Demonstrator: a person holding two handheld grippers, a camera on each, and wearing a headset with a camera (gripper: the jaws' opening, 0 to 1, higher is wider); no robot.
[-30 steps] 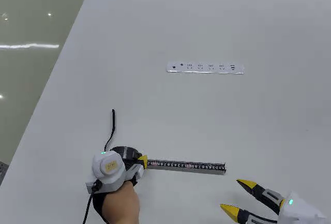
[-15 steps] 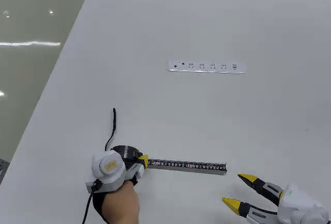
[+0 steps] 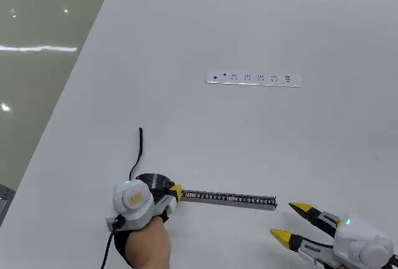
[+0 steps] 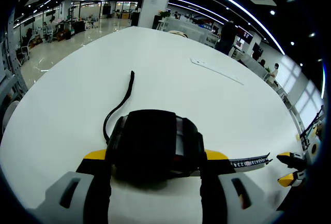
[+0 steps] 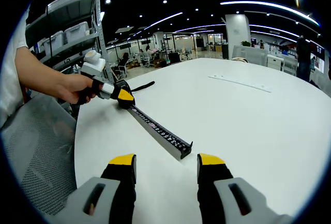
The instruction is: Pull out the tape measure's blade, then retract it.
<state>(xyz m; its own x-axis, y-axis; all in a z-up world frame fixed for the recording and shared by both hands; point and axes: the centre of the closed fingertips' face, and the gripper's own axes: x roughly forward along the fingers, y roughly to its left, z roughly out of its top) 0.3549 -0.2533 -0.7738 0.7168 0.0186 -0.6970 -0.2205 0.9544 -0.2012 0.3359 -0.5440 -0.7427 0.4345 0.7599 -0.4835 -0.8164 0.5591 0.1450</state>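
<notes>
L gripper (image 3: 166, 197) clamps tape measure case (image 4: 155, 138); blade (image 3: 229, 199) lies flat, long axis left-right. R gripper (image 3: 283, 219), jaws wide open, empty, sits just near-right of blade tip (image 5: 185, 154).

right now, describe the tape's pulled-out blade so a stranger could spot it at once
Near the front of the white table, the left gripper clamps a black tape measure. From it a dark, narrow blade lies flat toward the open right gripper. Its printed numbers and hooked end set it apart from the white power strip beyond.
</notes>
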